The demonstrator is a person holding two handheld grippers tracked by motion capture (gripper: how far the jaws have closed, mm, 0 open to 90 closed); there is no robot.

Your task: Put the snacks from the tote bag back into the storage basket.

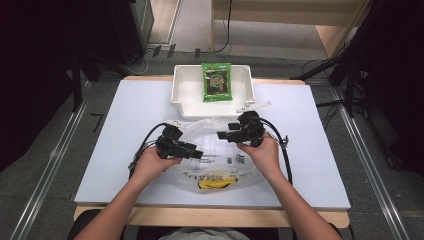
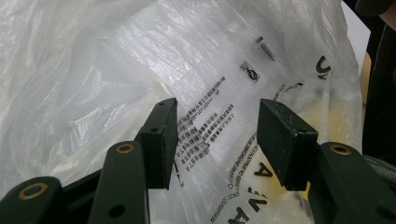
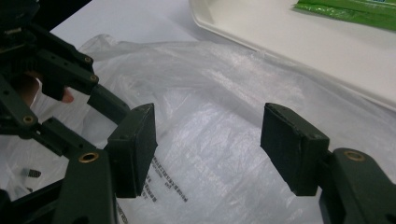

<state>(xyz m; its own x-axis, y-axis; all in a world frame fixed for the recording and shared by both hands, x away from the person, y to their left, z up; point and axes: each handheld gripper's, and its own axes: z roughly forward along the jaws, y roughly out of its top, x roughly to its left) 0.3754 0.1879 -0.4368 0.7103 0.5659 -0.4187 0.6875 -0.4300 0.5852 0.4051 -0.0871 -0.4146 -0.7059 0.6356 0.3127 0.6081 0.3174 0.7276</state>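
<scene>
Plastic bag: clear and crumpled, flat on the white table, lower middle of the high view, between the two hands; black print and a yellow patch near its lower edge.
Bag in the left gripper view: across almost the whole frame, printed lines upside down, yellow at lower right.
Bag in the right gripper view: centre and lower part of the frame, wrinkled, small print at lower left.
Left gripper: left of centre in the high view, held in the left hand, over the left part of the bag; jaws wide apart, nothing pinched between them; pads above the film, contact not clear.
Right gripper: right of centre, held in the right hand, pointing toward the left of the frame, over the upper part of the bag; jaws wide apart and empty; pads over the film.
White bin: upper middle of the high view, at the far edge of the table, just beyond the bag.
Green snack packet: inside the bin, lying flat, right of its middle; green strip at the upper right corner in the right gripper view.
</scene>
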